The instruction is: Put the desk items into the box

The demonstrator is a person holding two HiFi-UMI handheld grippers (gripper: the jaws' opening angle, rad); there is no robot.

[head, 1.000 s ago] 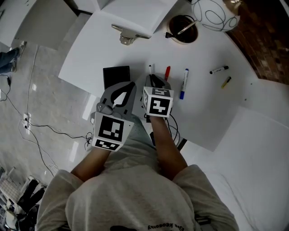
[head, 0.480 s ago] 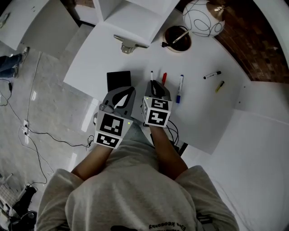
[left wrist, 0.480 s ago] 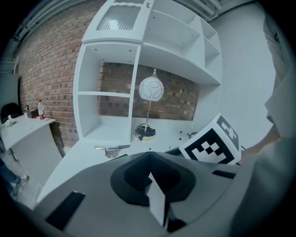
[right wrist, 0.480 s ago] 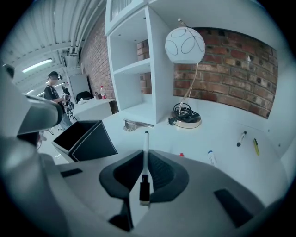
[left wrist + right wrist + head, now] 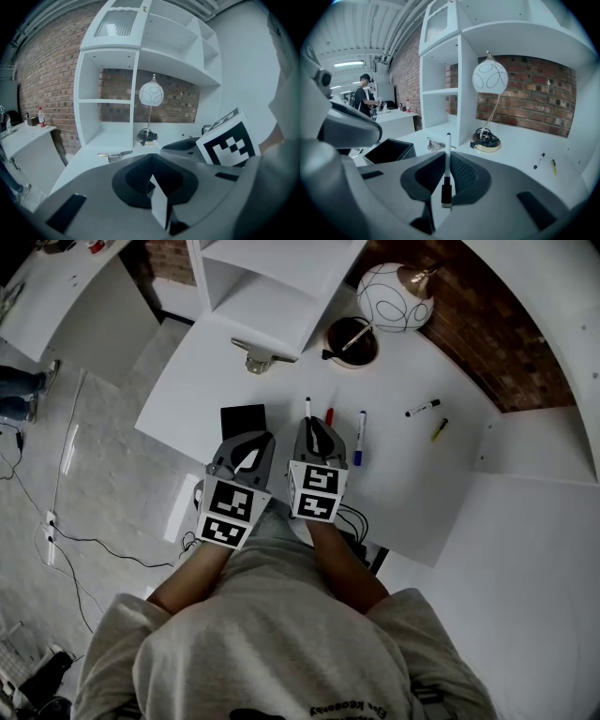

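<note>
The right gripper [image 5: 310, 425] pinches a white marker [image 5: 448, 152]. The left gripper [image 5: 251, 442], pressed together, sits below the black box [image 5: 243, 416]. A red marker [image 5: 329, 415] and a blue marker [image 5: 359, 437] lie on the counter [image 5: 412, 474] just to the right.

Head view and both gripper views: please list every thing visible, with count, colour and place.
desk: 1, white.
shelf unit: 1, white, behind the desk.
box: 1, black, open, left on the desk.
white marker: 1, black ends, held.
other markers: 4, on the desk: red marker, blue marker, black marker, yellow marker.
lamp: 1, white globe, at the desk's back.
metal item: 1, silvery, beside the shelf unit.
left hand-held gripper: 1, grey, shut, empty.
right hand-held gripper: 1, grey, shut on the white marker.
</note>
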